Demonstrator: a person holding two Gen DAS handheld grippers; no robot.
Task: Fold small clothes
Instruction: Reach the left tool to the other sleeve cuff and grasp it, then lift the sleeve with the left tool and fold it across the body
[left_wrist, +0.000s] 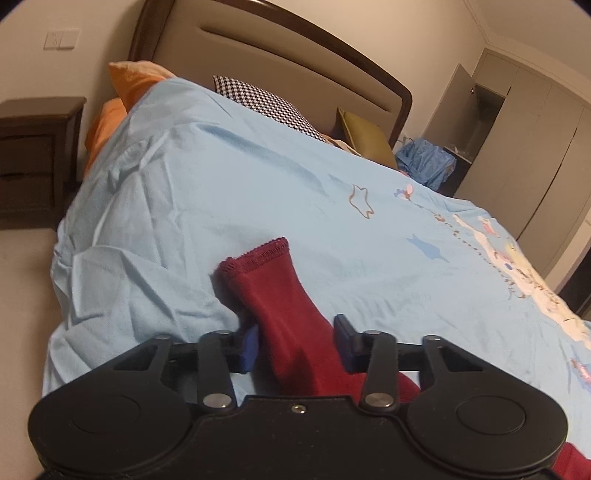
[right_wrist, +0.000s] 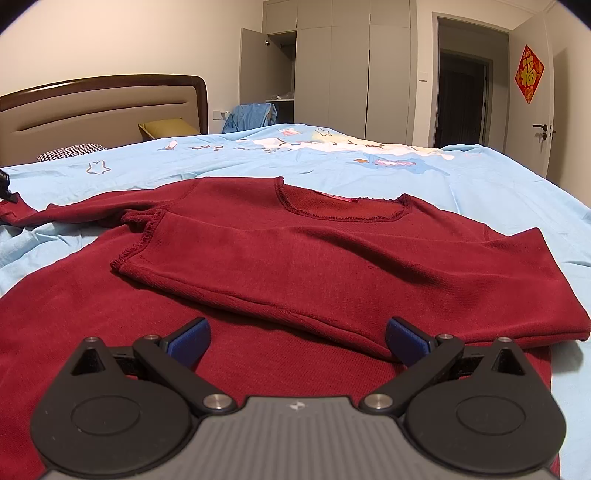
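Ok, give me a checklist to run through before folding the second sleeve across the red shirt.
1. Left gripper around the sleeve: ok; firmly clamped: cannot tell.
2. Cuff free beyond the fingers: ok.
3. Right gripper open and empty above the red shirt: ok.
4. Other sleeve already folded across the chest: ok.
5. Shirt body lying flat on the blue bedspread: ok.
6. Hem straight: cannot tell, hidden under the gripper.
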